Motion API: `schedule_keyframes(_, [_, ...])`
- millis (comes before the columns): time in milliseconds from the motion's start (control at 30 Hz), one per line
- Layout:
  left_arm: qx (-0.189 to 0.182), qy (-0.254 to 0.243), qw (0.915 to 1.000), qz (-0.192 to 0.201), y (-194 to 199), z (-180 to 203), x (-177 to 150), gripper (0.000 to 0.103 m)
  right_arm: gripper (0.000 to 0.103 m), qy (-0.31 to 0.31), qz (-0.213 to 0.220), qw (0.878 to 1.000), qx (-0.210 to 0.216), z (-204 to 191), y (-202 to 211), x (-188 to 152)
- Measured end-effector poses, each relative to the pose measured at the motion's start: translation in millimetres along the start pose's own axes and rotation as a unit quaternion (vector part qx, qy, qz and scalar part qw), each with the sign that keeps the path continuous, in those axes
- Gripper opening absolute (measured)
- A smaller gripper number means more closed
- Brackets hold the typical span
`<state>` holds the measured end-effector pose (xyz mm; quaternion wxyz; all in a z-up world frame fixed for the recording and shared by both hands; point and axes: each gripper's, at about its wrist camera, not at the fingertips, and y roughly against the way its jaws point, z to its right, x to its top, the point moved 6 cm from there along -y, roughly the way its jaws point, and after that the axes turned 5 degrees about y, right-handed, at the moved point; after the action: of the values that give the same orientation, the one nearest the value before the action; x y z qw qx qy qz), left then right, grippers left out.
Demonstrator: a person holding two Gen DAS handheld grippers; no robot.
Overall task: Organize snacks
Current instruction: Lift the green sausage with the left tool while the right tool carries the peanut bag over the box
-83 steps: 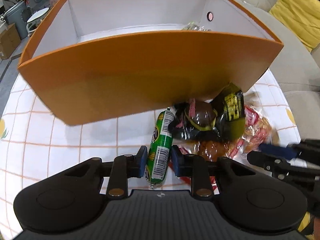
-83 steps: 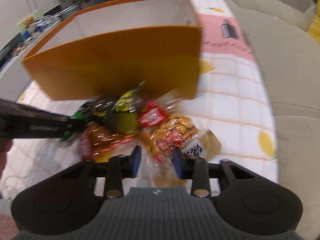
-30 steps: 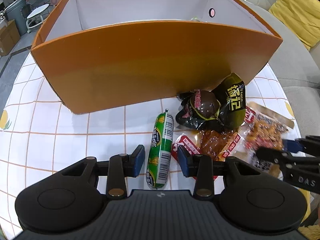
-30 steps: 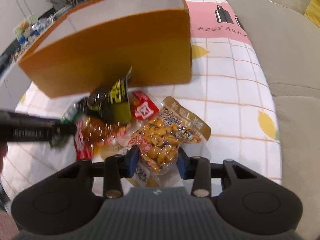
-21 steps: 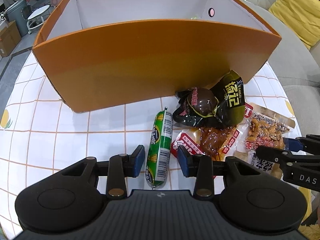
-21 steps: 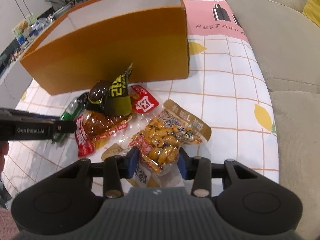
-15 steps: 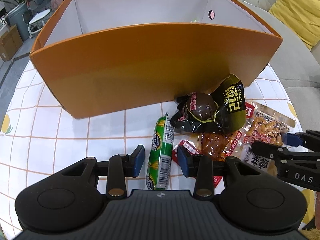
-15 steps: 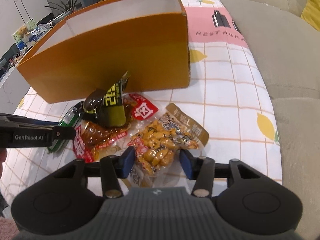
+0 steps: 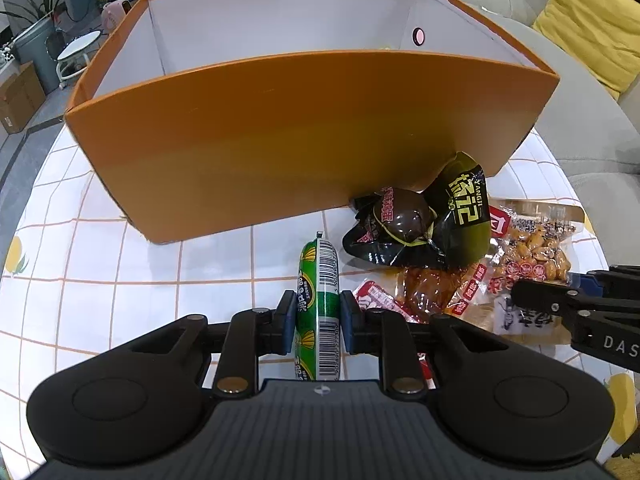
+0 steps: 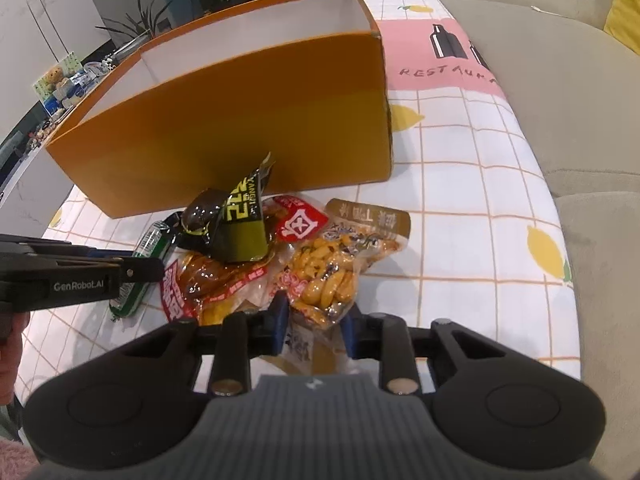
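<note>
The left gripper (image 9: pixel 319 322) has just closed; its blue pads (image 9: pixel 289 320) press both sides of a green sausage (image 9: pixel 318 292), which lies lengthwise between them on the tablecloth (image 9: pixel 120 272), its far tip pointing toward the box (image 9: pixel 300 140); seen from the right wrist, the same gripper (image 10: pixel 136 266) reaches in from the left edge over the sausage (image 10: pixel 150 244).

The right gripper (image 10: pixel 315 326) has also just been closing; its pads (image 10: pixel 279 320) pinch the near end of a clear peanut pack (image 10: pixel 328 276), which bulges up between them; the pack's far end, with a brown label, rests flat on the cloth (image 10: pixel 460 200); in the left wrist view this gripper (image 9: pixel 576 300) comes in from the right edge, over the peanut pack (image 9: pixel 536 252).

Between the two grippers lies a small heap of snacks; a black pack (image 9: pixel 420 224) with yellow-green lettering leans against the box's near wall; a red-edged pack (image 9: pixel 428 288) of brown pieces sits just in front of it, touching the peanut pack.

The box, orange outside and white inside, stands open-topped beyond the heap; most of its floor is hidden by the near wall; a grey sofa (image 10: pixel 560 100) runs along the table's right side, with a yellow cushion (image 9: pixel 588 20) on it.
</note>
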<state>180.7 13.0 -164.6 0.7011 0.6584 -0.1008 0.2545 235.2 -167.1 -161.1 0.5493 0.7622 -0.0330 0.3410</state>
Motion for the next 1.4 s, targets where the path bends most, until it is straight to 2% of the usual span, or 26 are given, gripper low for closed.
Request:
schedule_keyframes(200, [-0.019, 0.030, 0.9993, 0.012, 20, -9, 1, 0.024, 0.022, 0.006, 0.007, 1.000, 0.003, -4, 14, 1])
schedule_keyframes(233, [-0.023, 0.036, 0.9990, 0.014, 24, -10, 2, 0.024, 0.020, 0.008, 0.007, 1.000, 0.003, -5, 17, 2])
schedule_keyframes(267, [-0.030, 0.042, 0.9986, 0.015, 28, -11, 2, 0.024, 0.014, 0.009, 0.008, 1.000, 0.003, -6, 19, 2])
schedule_keyframes(633, [-0.071, 0.079, 0.9939, 0.027, 61, -9, 5, 0.024, 0.013, 0.016, 0.033, 0.999, 0.007, -19, 51, 6])
schedule_keyframes(1100, [-0.087, 0.089, 0.9904, 0.059, 97, 3, 17, 0.024, 0.013, 0.015, 0.094, 0.995, 0.016, -29, 99, 18])
schedule_keyframes(1400, [-0.088, 0.066, 0.9904, 0.084, 114, 13, 48, 0.024, 0.013, 0.026, 0.136, 0.990, 0.019, -31, 119, 51])
